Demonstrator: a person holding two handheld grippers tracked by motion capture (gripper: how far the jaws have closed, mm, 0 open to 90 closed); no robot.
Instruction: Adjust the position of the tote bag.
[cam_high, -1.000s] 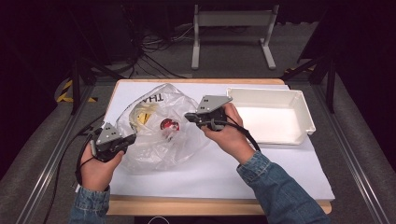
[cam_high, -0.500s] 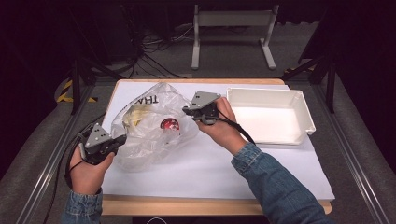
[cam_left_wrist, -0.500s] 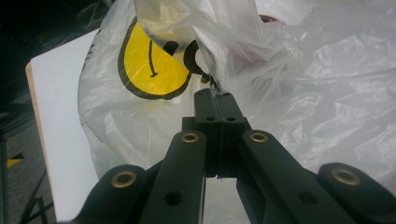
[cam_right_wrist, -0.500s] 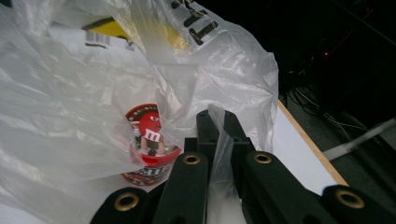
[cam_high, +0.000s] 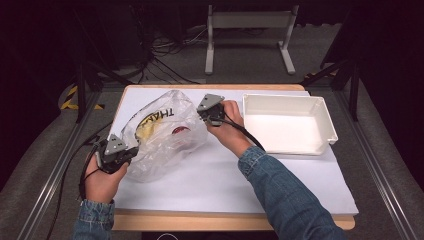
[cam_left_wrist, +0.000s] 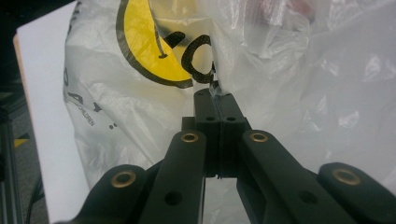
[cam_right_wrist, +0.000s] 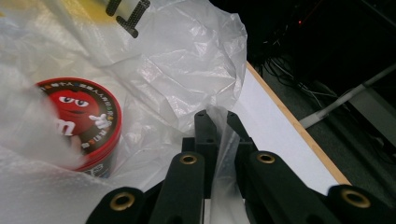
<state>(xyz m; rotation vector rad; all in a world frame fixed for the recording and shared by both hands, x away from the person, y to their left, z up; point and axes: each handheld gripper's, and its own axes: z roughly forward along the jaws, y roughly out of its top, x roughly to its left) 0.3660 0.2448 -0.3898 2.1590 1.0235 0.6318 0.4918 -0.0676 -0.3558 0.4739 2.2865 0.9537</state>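
Observation:
A clear plastic bag (cam_high: 160, 135) with a yellow print (cam_left_wrist: 144, 42) lies on the left half of the white table top (cam_high: 225, 185). Inside it sits a round red candy tin (cam_right_wrist: 81, 123), which shows through the film as a red spot (cam_high: 179, 131). My left gripper (cam_high: 131, 152) is at the bag's near left corner, its jaws (cam_left_wrist: 215, 95) shut on a pinch of the film. My right gripper (cam_high: 207, 117) is at the bag's right edge, where its jaws (cam_right_wrist: 217, 119) are shut on a fold of film.
A white rectangular tray (cam_high: 320, 107) stands on the right half of the table. Past the table's far wooden edge (cam_high: 210, 87) are a metal stand (cam_high: 250, 20) and cables on the floor. A rail (cam_high: 55, 175) runs along the left side.
My right gripper has moved left and away with the bag's edge. The bag has gathered toward the left and stands taller. My left gripper has shifted slightly at the bag's near corner.

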